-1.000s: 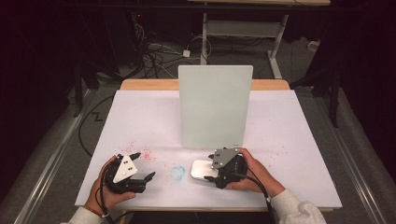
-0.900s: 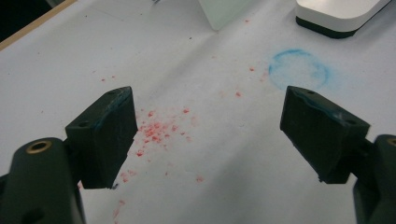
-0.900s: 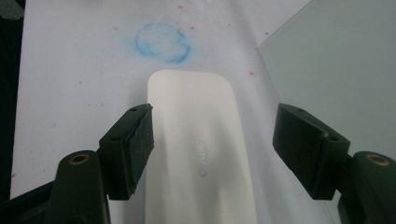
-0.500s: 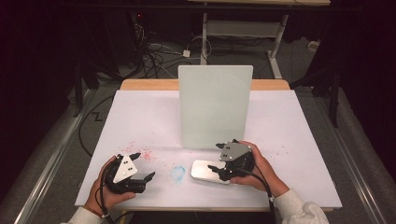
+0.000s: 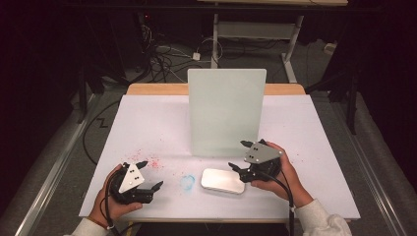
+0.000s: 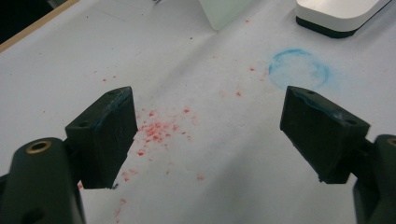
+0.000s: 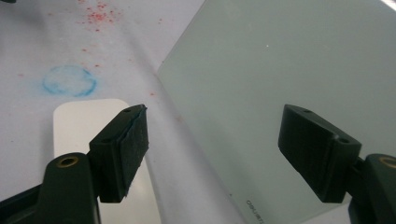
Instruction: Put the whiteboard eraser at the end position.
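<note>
Now we have let go of the white block [image 5: 223, 180] at lower centre: right gripper [image 5: 242, 156] has just been opening, empty; left gripper [image 5: 150, 174] waits open. Next, we reach for the glass panel [image 5: 225, 111].

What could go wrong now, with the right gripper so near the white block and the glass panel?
1. The right gripper has just been opening, with nothing between its jaws. It hangs close to the upright panel; a careless swing might knock the panel over.
2. The white block lies right beside that gripper, so the lower jaw may nudge it, perhaps onto the blue ring.
3. Red specks lie under the open left gripper and may smear if it drops.
</note>
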Demonstrator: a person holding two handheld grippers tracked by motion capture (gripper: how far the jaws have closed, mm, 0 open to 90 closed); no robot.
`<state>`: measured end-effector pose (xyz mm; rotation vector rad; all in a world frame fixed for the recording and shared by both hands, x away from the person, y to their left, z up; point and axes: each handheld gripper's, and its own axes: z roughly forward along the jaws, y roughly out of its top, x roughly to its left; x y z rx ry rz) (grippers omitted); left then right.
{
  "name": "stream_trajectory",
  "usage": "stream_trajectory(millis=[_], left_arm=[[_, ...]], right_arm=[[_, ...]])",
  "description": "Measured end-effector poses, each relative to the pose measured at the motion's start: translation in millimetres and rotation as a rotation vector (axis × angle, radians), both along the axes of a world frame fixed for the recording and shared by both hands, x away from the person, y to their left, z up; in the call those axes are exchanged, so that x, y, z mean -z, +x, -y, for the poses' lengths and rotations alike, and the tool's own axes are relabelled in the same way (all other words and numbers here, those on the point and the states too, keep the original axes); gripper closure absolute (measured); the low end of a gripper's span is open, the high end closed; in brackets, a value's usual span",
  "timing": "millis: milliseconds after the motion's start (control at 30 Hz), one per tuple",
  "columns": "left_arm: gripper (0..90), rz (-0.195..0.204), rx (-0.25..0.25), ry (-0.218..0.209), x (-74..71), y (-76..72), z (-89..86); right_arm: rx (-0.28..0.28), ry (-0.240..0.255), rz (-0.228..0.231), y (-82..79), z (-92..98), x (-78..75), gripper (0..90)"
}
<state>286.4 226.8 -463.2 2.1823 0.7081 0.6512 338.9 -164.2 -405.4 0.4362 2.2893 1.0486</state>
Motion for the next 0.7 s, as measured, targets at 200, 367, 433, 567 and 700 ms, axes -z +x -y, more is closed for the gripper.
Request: stream_trajectory(millis=[200,367,433,567,700], left_arm=[[17.8,0.001,-0.002,-0.002,-0.5,-0.3,-0.7],[17.8,0.002,-0.002,-0.005,-0.6,-0.8,-0.4],[17.8,0.002,-0.003,-0.006,-0.6,-0.8,-0.5],[17.8,0.001,-0.001,-0.002,-0.6,-0.8,-0.3],[17.8,0.001,-0.002,-0.002,-0.6,-0.7,-0.3]], right_arm=[[0.033,0.024,0.025,-2.3,8.3,-4.9,23.9],[0.048,0.052,0.048,-5.6,17.8,-8.9,21.6],[0.070,0.057,0.064,-6.9,20.9,-10.0,21.0],[0.098,0.071,0.085,-9.3,27.5,-10.7,19.5],[0.135,0.094,0.108,-11.8,34.3,-11.7,19.4]])
